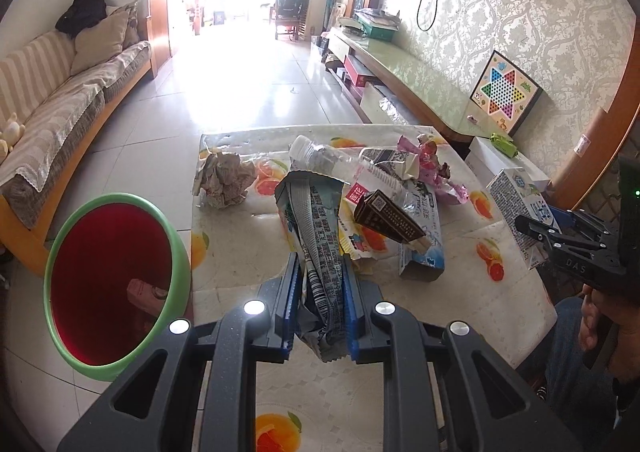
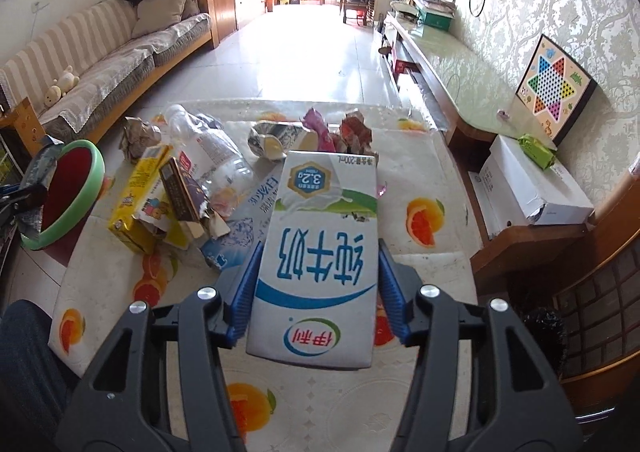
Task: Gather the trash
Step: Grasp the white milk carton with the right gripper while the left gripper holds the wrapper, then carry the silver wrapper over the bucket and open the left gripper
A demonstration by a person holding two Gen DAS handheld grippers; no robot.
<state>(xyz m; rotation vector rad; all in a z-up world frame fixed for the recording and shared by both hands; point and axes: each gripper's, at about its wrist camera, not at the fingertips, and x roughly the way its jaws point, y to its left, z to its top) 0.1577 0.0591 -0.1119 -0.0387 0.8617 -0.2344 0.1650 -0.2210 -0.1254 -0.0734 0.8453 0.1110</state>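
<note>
1. Left wrist view: the left tool (image 1: 320,284) sits at bottom centre, jaws clamped tight on a crumpled printed wrapper (image 1: 316,228) that sticks up between the blue pads.
2. The green-rimmed bin (image 1: 116,280) with its red inside stands at lower left, just beside the desk (image 1: 240,252).
3. Right wrist view: the right tool (image 2: 316,284) grips a white milk carton (image 2: 320,252) at centre frame, pads pressing both its sides, jaws half spread.
4. More trash, including a clear plastic bottle (image 2: 208,147), is heaped at centre left on the desk.
</note>
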